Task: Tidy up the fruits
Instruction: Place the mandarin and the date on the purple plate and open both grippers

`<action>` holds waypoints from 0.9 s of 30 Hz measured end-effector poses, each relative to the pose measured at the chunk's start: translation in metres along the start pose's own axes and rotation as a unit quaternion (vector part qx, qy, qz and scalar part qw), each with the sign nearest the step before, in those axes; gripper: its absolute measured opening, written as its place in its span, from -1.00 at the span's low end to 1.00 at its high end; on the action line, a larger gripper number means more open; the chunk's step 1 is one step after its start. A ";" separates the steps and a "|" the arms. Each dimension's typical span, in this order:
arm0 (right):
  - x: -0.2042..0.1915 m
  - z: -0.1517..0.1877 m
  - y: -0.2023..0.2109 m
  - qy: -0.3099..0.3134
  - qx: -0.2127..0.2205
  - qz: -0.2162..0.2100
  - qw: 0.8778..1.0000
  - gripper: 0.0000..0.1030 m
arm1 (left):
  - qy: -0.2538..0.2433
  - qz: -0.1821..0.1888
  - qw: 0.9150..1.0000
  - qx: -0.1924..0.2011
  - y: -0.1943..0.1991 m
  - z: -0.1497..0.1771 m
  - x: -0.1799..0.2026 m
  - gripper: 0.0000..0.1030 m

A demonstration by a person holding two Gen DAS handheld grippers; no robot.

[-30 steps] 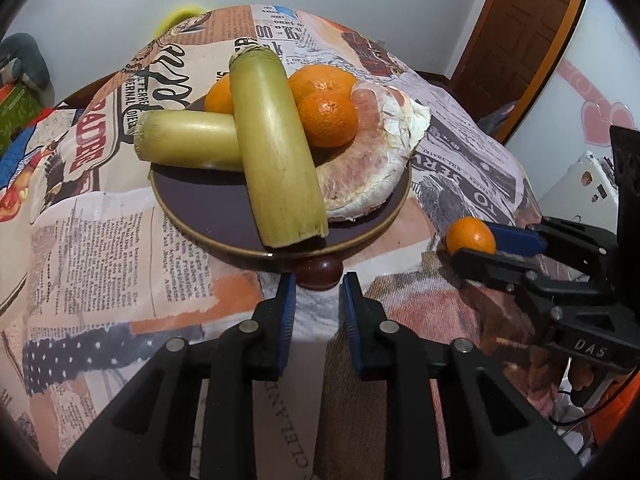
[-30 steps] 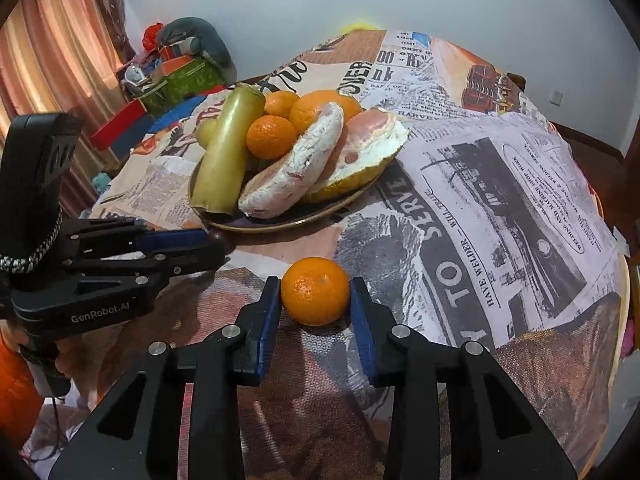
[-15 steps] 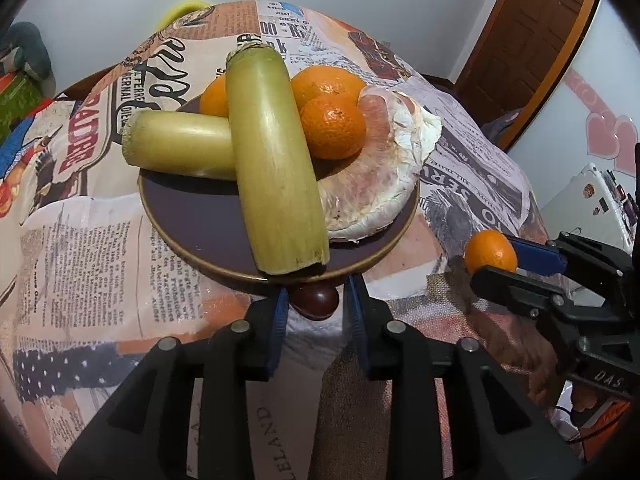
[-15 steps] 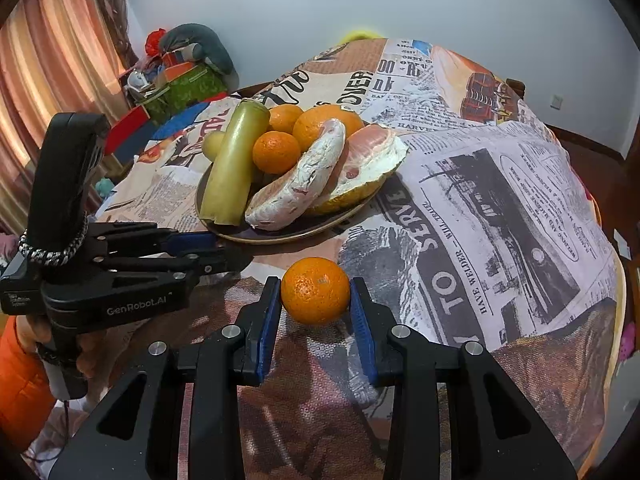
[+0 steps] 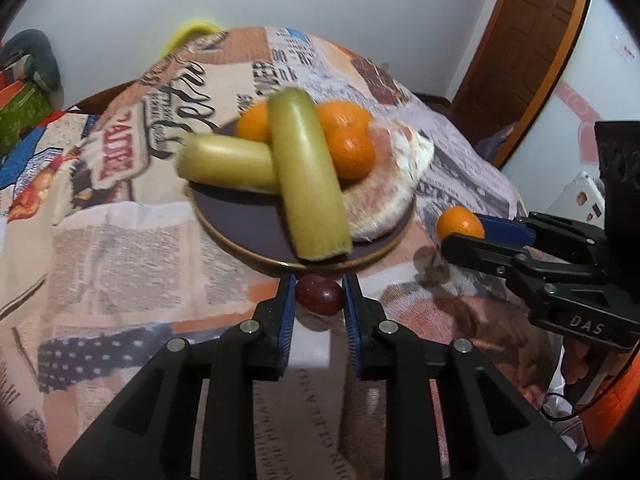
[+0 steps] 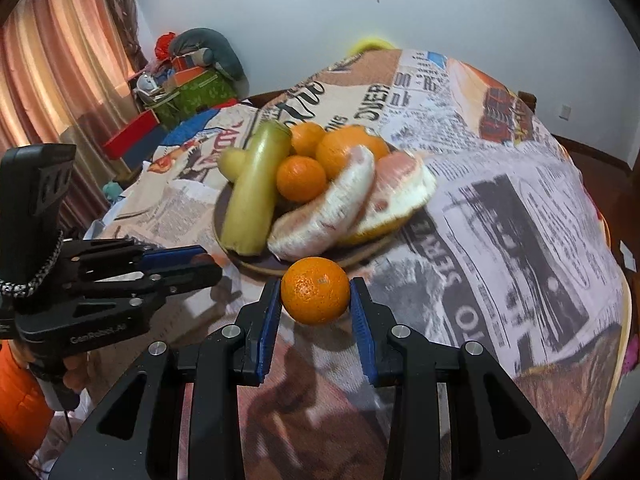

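Plate [image 5: 248, 236] rim just beyond grape [image 5: 319, 295]

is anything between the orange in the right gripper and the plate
Nothing stands in the gap: the orange in the right gripper sits just before the plate rim. But the near side of the plate is filled by the pomelo pieces.

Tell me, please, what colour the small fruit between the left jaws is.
Dark red small fruit; clearest in the left wrist view.
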State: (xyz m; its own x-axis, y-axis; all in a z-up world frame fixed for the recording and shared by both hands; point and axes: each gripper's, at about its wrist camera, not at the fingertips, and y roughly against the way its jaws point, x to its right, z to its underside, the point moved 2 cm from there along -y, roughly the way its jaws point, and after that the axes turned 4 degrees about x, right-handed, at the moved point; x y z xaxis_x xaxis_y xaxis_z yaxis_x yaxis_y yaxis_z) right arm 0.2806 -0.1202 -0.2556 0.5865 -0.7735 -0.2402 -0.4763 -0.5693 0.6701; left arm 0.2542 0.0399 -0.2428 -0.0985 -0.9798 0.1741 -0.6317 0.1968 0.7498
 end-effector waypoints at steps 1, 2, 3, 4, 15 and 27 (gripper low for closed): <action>-0.002 -0.002 -0.001 0.002 0.002 -0.001 1.000 -0.39 | 0.003 -0.002 1.000 0.004 0.003 -0.002 -0.002 -0.55; -0.004 -0.005 -0.002 0.005 0.004 -0.002 1.000 -0.39 | 0.006 -0.004 1.000 0.010 0.006 -0.004 -0.005 -0.55; -0.007 -0.009 -0.004 0.009 0.006 -0.004 1.000 -0.39 | 0.009 -0.007 1.000 0.015 0.010 -0.007 -0.009 -0.55; -0.009 -0.011 -0.005 0.012 0.007 -0.005 1.000 -0.39 | 0.012 -0.010 1.000 0.021 0.012 -0.010 -0.013 -0.55; -0.025 -0.028 -0.035 0.037 -0.003 -0.009 0.999 -0.39 | 0.015 -0.024 0.999 0.029 -0.002 -0.027 -0.034 -0.55; -0.025 -0.032 -0.043 0.035 -0.014 -0.017 0.999 -0.37 | 0.012 -0.010 1.000 0.016 -0.025 -0.032 -0.032 -0.55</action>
State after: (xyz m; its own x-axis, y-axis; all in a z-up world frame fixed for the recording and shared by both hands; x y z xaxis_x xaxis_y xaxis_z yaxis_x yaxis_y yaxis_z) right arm 0.3077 -0.0679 -0.2558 0.6463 -0.7323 -0.2146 -0.4380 -0.5863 0.6814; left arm 0.2982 0.0678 -0.2470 -0.0676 -0.9822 0.1751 -0.6574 0.1759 0.7327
